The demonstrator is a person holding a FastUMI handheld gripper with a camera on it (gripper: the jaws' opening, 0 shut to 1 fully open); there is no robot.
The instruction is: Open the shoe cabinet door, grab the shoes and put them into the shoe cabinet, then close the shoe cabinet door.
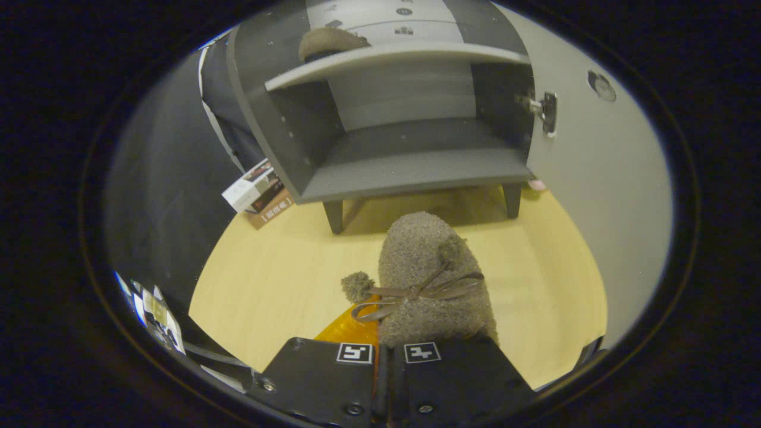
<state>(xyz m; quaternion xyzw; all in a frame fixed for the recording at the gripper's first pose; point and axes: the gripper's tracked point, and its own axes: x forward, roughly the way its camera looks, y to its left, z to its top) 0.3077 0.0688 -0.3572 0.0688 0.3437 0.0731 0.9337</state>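
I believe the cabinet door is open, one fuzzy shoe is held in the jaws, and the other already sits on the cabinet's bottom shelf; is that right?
Not quite: the other shoe sits on the upper shelf, not the bottom one, which is bare. The gripper view shows it. The rest holds: the cabinet door is open, and the gripper has its jaws closed on the fuzzy shoe.

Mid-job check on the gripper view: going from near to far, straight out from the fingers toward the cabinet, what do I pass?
Gripper, its fingers shut on the fuzzy shoe → bare wood floor → shoe cabinet, door open at its right → its lower shelf → second shoe on the upper shelf.
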